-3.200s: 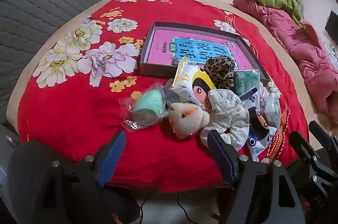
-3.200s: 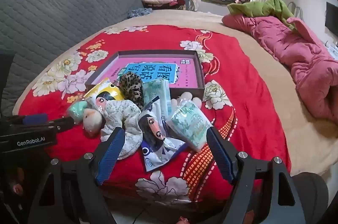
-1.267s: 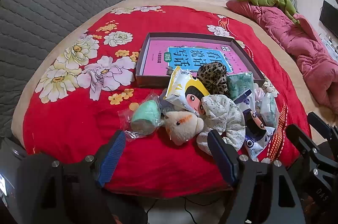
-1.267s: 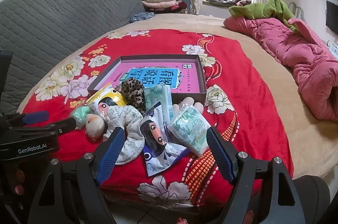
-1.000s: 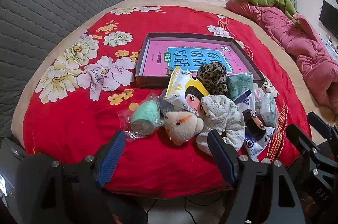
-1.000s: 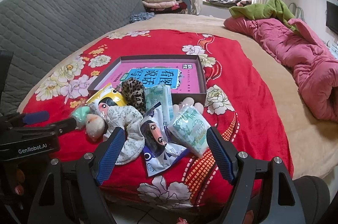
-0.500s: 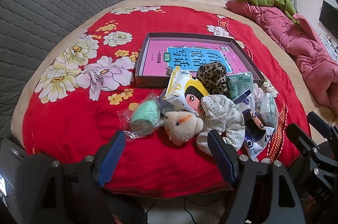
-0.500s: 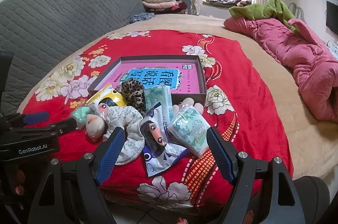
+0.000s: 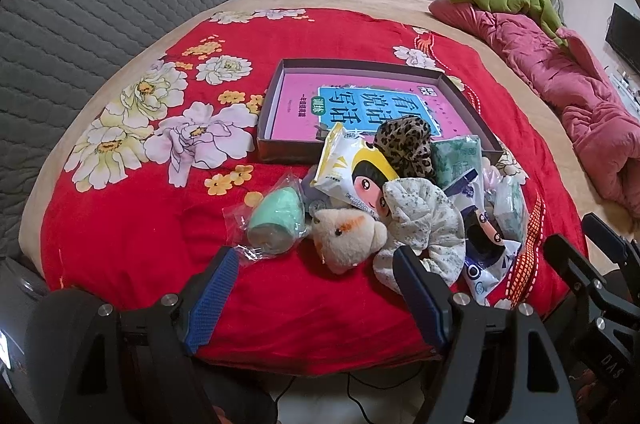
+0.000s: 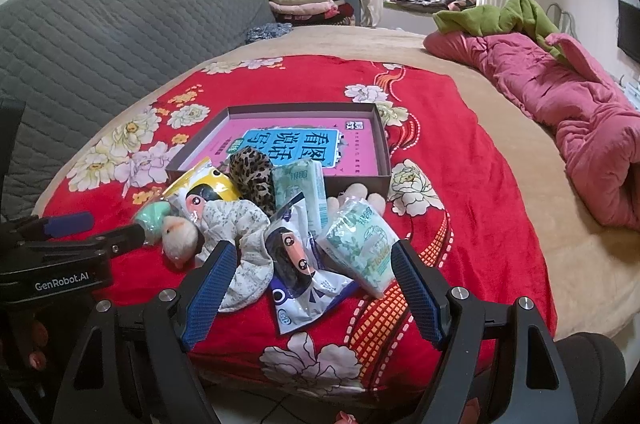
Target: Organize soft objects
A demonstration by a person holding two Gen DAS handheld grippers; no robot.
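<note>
A heap of soft things lies on the red flowered blanket [image 9: 132, 236] in front of a shallow box [image 9: 276, 147] with a pink and blue base. In the heap: a bagged mint sponge [image 9: 276, 218], a beige plush toy [image 9: 344, 238], a flowered scrunchie [image 9: 424, 220], a leopard scrunchie [image 9: 406, 145], a yellow tissue pack [image 9: 352, 171], green tissue packs [image 10: 360, 244] and a blue cartoon pack [image 10: 298, 264]. My left gripper [image 9: 316, 294] is open and empty, just short of the plush. My right gripper [image 10: 312, 284] is open and empty before the blue pack.
A grey quilted headboard [image 9: 80, 3] runs along the left. A pink quilt [image 10: 560, 103] with a green blanket [image 10: 492, 15] lies on the right of the bed. Folded clothes [image 10: 304, 3] are stacked by the window. The bed edge is just below both grippers.
Since 3.2 s ago both grippers have pulled back and lifted slightly. In the last second nothing has visibly moved.
</note>
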